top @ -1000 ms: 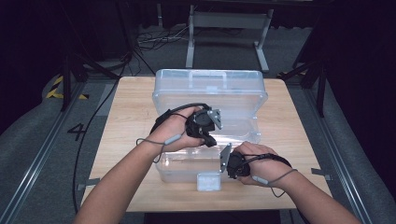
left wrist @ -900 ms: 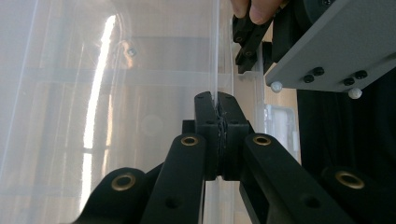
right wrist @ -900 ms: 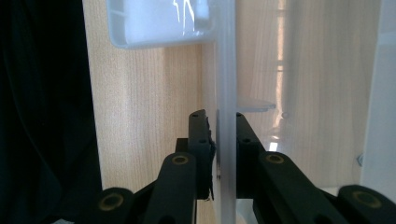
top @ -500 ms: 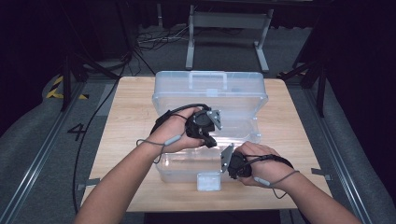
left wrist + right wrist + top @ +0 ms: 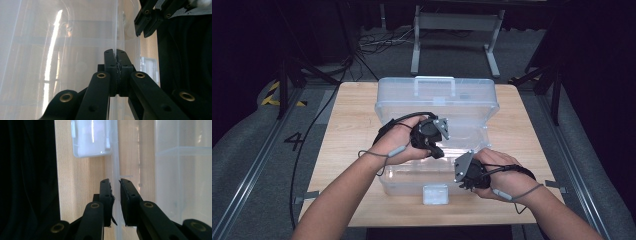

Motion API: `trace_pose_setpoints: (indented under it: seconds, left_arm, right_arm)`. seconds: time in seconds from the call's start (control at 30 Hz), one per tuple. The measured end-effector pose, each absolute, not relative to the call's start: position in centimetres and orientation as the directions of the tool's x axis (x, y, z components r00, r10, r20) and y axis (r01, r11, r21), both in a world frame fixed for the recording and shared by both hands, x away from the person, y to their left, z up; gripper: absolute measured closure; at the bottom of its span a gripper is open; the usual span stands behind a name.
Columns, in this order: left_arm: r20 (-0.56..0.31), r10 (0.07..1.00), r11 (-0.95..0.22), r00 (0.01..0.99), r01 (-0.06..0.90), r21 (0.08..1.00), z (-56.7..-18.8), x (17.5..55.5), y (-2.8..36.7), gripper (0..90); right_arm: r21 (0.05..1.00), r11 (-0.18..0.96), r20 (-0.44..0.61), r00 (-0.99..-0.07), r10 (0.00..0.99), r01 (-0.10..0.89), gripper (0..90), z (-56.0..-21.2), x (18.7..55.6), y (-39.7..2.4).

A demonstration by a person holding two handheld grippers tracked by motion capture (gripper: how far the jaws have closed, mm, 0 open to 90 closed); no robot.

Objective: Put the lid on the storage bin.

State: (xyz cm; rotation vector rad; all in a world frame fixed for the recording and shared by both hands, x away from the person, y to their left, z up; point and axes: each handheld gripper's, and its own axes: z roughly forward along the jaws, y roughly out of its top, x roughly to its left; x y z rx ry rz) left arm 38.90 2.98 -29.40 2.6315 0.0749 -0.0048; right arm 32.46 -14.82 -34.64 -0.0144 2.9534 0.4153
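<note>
Left claw (image 5: 116, 56) unmoved since the earlier frame, clamped on the thin wall of the clear plastic box (image 5: 437, 95). Right claw (image 5: 115, 182) lifted slightly, slightly parted, jaws having just widened, astride the box's front rim. Small latch (image 5: 435, 194) on the bench (image 5: 347, 125) just beside it.

Lighting: lit table (image 5: 352, 125) amid dark surroundings; bright glare streak on clear plastic box (image 5: 53, 37); near jaws soft-focus; high view slightly grainy
</note>
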Motion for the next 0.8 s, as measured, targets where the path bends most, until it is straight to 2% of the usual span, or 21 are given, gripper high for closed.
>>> trace_pose_setpoints:
  seconds: [0.17, 0.5, 0.8]
  left_arm:
    - [-0.021, 0.051, -0.868, 0.998, 0.055, 0.493, -29.4, 39.0, 3.0, 89.4]
    - [-0.019, 0.053, -0.868, 0.998, 0.056, 0.494, -29.5, 38.9, 3.1, 89.4]
    - [-0.021, 0.060, -0.863, 0.998, 0.062, 0.502, -29.5, 38.9, 3.1, 89.3]
  right_arm:
    - [0.326, 0.945, -0.142, -0.990, 0.016, -0.032, 82.2, -33.7, 32.1, -15.3]
    - [0.362, 0.932, -0.143, -0.989, 0.035, -0.019, 88.0, -32.2, 31.8, -16.2]
    - [0.472, 0.881, -0.102, -0.992, 0.076, 0.019, 90.0, -31.2, 32.2, -17.4]
